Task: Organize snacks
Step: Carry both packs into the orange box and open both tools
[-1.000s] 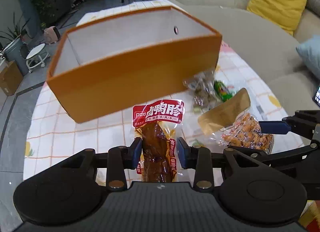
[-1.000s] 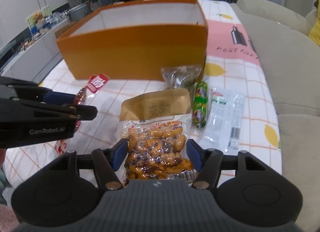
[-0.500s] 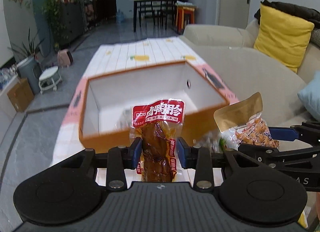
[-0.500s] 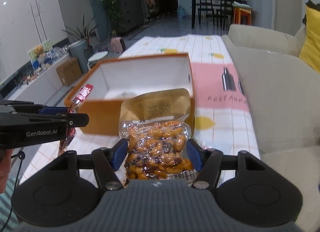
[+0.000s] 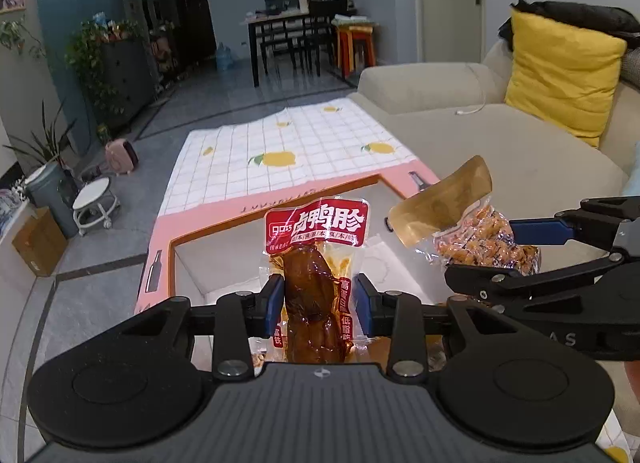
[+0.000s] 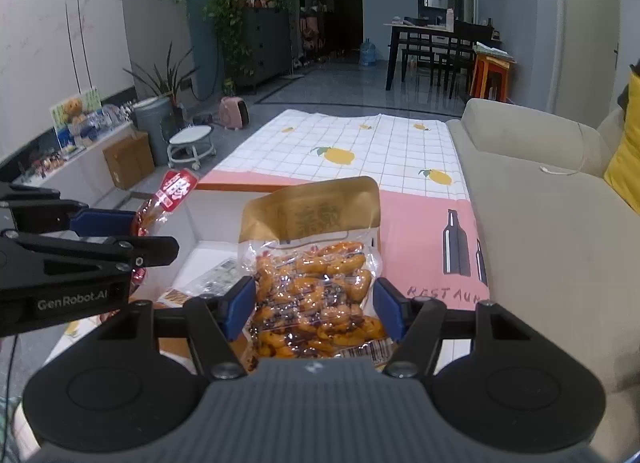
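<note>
My left gripper is shut on a red-labelled pack of braised meat and holds it upright above the open orange box. My right gripper is shut on a clear bag of orange peanuts with a gold top, also above the box. Each gripper shows in the other's view: the right one beside the left, the left one at the left edge. A few packets lie on the box's white floor.
The box stands on a low table with a lemon-print checked cloth and a pink strip. A beige sofa runs along the right with a yellow cushion. A small white stool stands left on the floor.
Both grippers have lifted their packs off the table and moved forward over the box. The box now lies below them instead of ahead.
</note>
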`<action>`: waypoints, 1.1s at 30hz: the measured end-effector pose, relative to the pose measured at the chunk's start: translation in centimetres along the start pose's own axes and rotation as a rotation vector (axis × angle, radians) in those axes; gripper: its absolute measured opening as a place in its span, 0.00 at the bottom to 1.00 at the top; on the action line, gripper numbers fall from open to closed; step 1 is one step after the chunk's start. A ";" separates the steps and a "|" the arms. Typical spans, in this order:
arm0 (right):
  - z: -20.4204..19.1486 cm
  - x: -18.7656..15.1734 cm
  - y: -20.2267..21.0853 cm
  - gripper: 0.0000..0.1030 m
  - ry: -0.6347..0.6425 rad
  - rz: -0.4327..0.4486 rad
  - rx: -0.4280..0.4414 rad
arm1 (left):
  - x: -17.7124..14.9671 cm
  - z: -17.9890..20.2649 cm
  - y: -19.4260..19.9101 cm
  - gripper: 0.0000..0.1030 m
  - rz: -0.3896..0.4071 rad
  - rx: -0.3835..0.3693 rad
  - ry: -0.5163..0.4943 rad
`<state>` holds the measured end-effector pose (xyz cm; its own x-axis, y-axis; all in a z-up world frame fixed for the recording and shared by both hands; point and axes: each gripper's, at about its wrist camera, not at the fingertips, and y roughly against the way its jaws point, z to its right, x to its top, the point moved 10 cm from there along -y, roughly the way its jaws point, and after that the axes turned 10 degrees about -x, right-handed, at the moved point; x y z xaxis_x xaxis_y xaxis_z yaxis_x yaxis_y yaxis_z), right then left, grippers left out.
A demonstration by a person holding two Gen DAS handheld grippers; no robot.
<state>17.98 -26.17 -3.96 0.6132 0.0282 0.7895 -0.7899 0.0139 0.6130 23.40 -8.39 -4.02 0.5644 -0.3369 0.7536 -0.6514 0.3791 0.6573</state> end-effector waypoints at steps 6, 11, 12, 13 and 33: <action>-0.6 0.2 -4.2 0.60 0.063 -0.056 -0.028 | 0.8 -2.1 -2.8 0.40 -0.057 -0.007 0.017; -1.6 0.3 -7.5 0.60 0.116 -0.120 -0.038 | 0.6 -4.0 -5.7 0.40 -0.131 -0.006 0.040; -1.7 0.3 -8.1 0.60 0.125 -0.130 -0.040 | 0.4 -4.3 -6.1 0.40 -0.145 -0.002 0.040; -1.9 0.3 -8.7 0.60 0.140 -0.141 -0.043 | 0.2 -4.6 -6.6 0.40 -0.158 0.003 0.036; -4.3 0.8 -13.9 0.60 0.271 -0.225 -0.076 | -2.7 -7.0 -12.5 0.23 -0.326 0.042 0.022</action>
<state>29.44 -22.02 -12.00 0.7561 0.2803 0.5915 -0.6395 0.1241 0.7587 33.56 -6.14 -14.22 0.7574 -0.4157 0.5036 -0.4542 0.2186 0.8636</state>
